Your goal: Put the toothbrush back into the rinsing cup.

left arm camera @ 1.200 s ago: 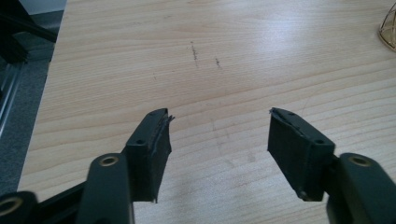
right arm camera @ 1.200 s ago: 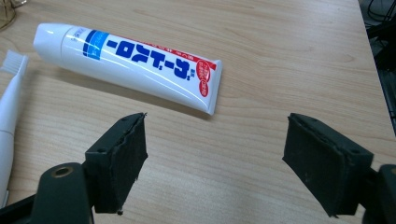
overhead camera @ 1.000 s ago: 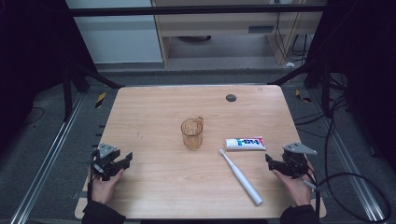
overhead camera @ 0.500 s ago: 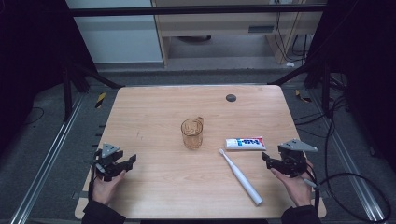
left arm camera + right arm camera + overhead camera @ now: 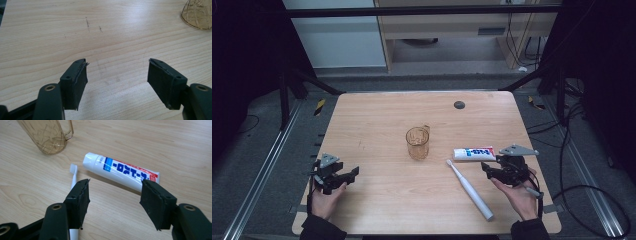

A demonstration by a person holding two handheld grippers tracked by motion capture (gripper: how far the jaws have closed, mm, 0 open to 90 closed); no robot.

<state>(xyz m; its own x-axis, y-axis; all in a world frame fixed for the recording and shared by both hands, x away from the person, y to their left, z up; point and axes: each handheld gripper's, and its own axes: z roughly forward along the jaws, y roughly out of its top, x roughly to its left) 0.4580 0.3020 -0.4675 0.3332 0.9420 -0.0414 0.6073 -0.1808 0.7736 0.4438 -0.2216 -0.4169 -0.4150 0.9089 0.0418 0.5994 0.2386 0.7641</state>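
Right gripper (image 5: 492, 170): you held it near the table's right edge, jaws apart with nothing between them; they had just been closing, and the pads touched nothing.
Toothpaste tube (image 5: 120, 171): it lay flat just ahead of your right jaws, cap end toward the cup (white, with a blue block, a red stripe and blue characters I could not read).
Toothbrush (image 5: 469, 189): white, it lay slanted toward the table's near edge, bristle end just beside the tube's cap.
Cup (image 5: 417, 143): amber and see-through, it stood upright near the table's middle, handle toward the far edge.
Left gripper (image 5: 348, 175): you held it near the near-left corner, released, jaws wide over bare wood.
Table (image 5: 377, 115): light wood, with a dark round spot near the far edge.
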